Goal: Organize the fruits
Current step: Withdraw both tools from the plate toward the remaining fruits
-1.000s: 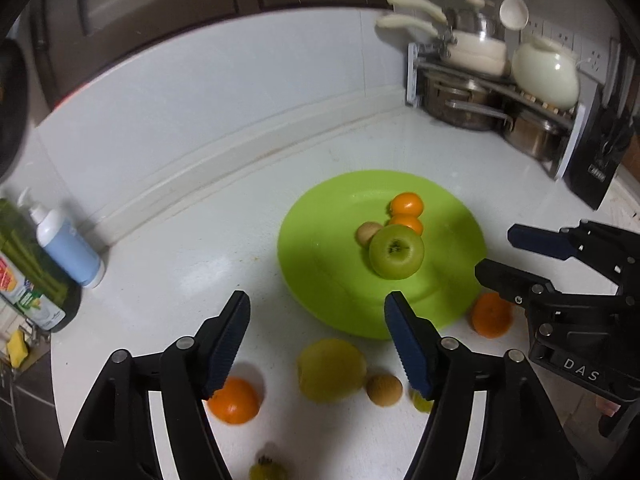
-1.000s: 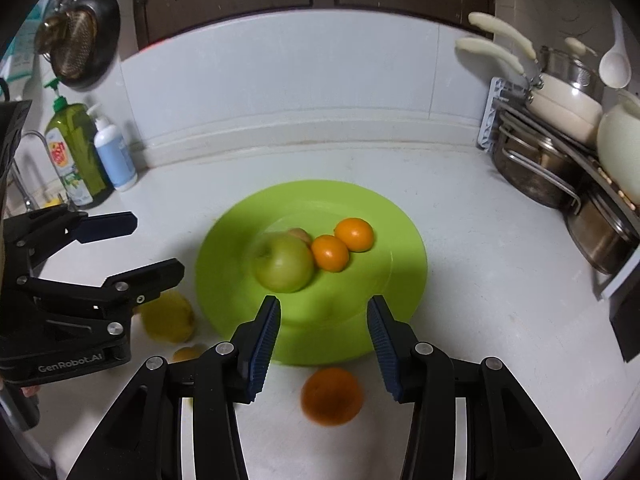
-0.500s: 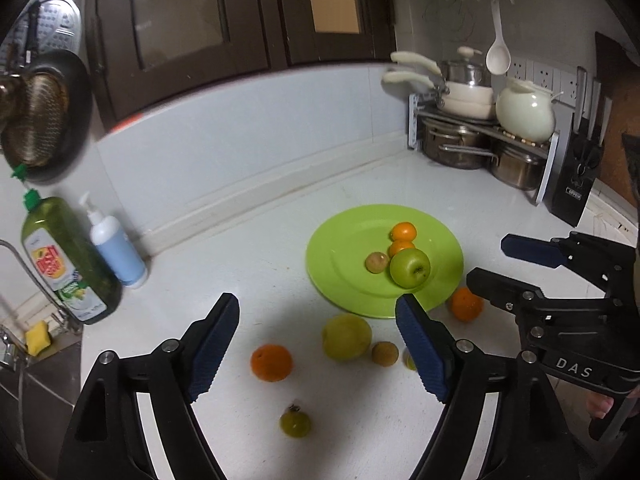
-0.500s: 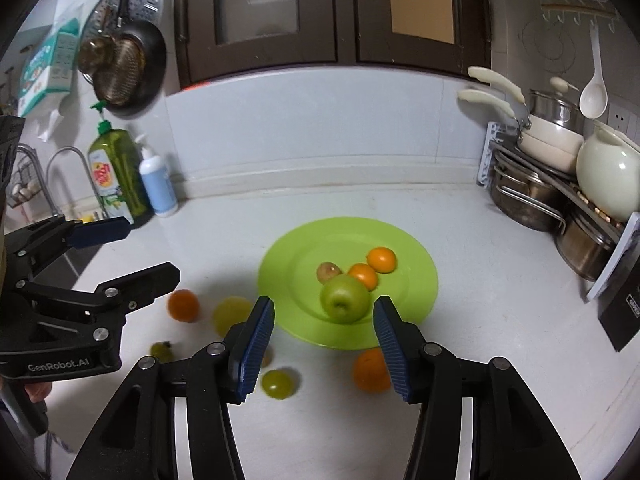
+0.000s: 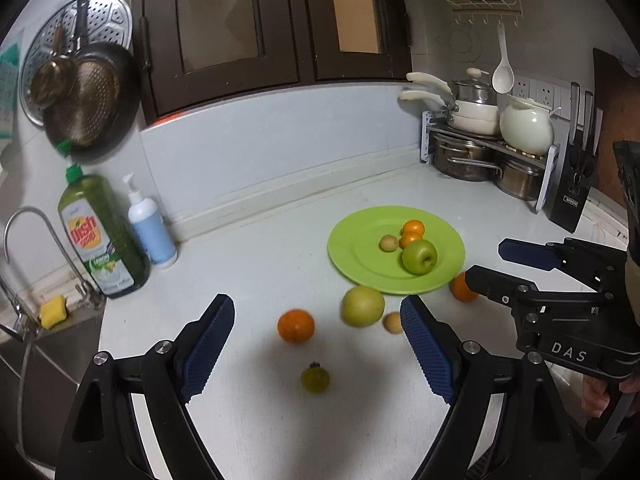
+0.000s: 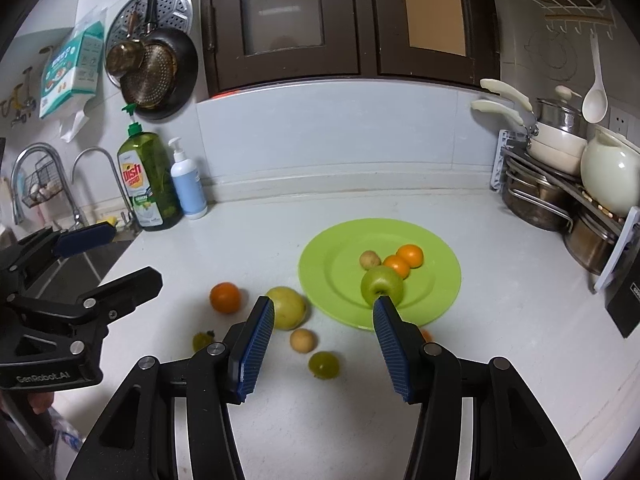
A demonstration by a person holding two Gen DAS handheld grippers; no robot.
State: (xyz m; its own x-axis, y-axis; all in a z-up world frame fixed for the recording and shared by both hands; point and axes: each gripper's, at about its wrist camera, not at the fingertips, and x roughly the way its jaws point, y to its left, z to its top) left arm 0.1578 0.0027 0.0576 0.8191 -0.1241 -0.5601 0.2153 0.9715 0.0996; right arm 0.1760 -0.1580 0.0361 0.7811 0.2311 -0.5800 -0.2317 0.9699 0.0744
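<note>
A green plate (image 5: 356,248) (image 6: 336,264) on the white counter holds a green apple (image 5: 419,256) (image 6: 381,285), two oranges (image 6: 410,255) and a small brown fruit (image 6: 369,259). In front of it lie an orange (image 5: 296,325) (image 6: 225,297), a yellow-green pear-like fruit (image 5: 362,305) (image 6: 287,307), a small tan fruit (image 5: 393,322) (image 6: 302,339), a small green fruit (image 5: 315,377) (image 6: 323,365) and another orange (image 5: 461,287) by the plate's right rim. My left gripper (image 5: 316,344) and right gripper (image 6: 323,336) are open and empty, above the loose fruit.
Dish soap bottle (image 5: 100,236) and white pump bottle (image 5: 150,224) stand at back left by the sink tap (image 5: 24,232). A pot rack (image 5: 480,152) with a white kettle (image 5: 526,128) and a knife block (image 5: 574,196) stand at back right.
Both grippers have pulled back and up from the plate, so more counter and loose fruit show. Both stay open and empty.
</note>
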